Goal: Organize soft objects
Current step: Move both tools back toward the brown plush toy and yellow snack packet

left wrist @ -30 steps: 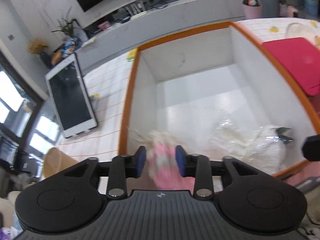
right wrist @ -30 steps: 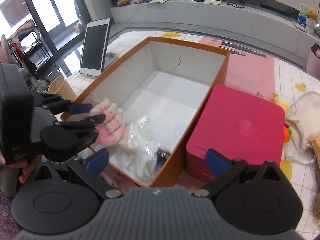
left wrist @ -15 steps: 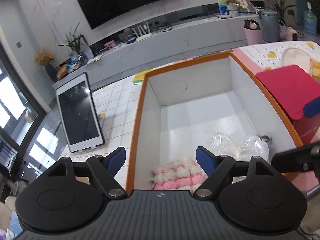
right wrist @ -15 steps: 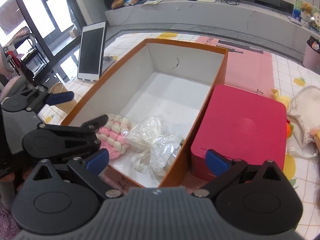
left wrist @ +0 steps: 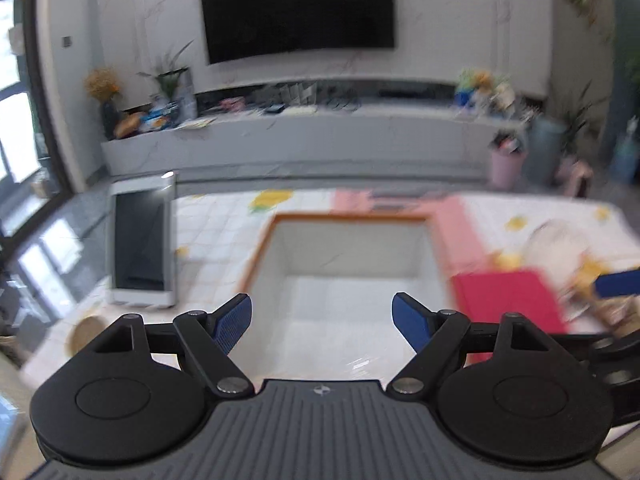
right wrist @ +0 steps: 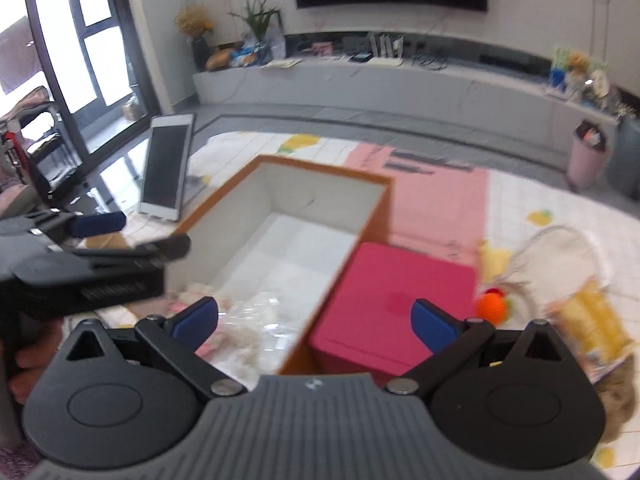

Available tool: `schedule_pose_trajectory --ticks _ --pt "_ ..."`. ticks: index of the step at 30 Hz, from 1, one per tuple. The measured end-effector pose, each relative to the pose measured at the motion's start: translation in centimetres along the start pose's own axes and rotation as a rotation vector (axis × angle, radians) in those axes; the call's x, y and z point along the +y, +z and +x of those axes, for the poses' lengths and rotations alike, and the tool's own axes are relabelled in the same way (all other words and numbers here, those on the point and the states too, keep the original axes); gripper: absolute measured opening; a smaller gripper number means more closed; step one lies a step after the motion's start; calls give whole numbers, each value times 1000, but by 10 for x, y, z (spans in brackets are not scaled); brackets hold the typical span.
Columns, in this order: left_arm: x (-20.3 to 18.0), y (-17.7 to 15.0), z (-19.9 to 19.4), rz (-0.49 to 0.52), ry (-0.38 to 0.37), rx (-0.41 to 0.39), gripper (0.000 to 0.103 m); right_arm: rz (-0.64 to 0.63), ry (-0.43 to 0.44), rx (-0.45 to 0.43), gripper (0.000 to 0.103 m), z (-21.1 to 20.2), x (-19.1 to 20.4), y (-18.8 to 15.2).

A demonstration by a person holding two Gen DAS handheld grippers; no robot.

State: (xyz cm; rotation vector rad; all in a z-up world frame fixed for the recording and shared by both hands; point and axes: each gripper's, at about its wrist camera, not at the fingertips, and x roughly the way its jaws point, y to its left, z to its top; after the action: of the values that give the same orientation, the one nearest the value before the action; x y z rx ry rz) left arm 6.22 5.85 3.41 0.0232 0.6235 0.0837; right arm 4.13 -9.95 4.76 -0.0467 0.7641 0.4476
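An orange-rimmed box with white inside (right wrist: 320,176) (left wrist: 256,256) stands on the table. In the right wrist view a pink and white knitted piece (right wrist: 192,300) lies in its near left corner beside clear plastic bags of soft items (right wrist: 260,316). My left gripper (left wrist: 322,324) is open and empty above the box's near end; it also shows in the right wrist view (right wrist: 132,232). My right gripper (right wrist: 314,320) is open and empty over the box's near right corner. An orange knitted toy (right wrist: 493,307), a cream cloth bag (right wrist: 560,256) and a yellow packet (right wrist: 596,316) lie to the right.
A red lid (right wrist: 396,300) (left wrist: 508,300) lies right of the box. A white tablet (right wrist: 166,166) (left wrist: 142,244) leans at the left. A paper cup (left wrist: 86,334) stands near the left edge. A pink mat (right wrist: 436,200) lies beyond the box.
My left gripper opened and dropped the pink knitted piece into the box, then lifted and tilted up. Both views have swung up toward the room.
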Motion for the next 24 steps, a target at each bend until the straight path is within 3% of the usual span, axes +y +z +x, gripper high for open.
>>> schedule_pose_trajectory --ticks 5,10,14,21,24 --pt "-53 12 -4 42 -123 -24 94 22 -161 -31 100 -20 -43 -4" --pt "-116 8 13 106 -159 -4 93 138 -260 -24 101 -33 -105 -13" --pt "-157 1 31 134 -266 27 93 272 -341 -3 101 -37 -162 -30" --pt "-211 -19 60 203 -315 74 93 470 -474 98 101 -12 -245 -63" --pt "-227 -29 73 238 -313 104 93 507 -446 142 100 9 -265 -71"
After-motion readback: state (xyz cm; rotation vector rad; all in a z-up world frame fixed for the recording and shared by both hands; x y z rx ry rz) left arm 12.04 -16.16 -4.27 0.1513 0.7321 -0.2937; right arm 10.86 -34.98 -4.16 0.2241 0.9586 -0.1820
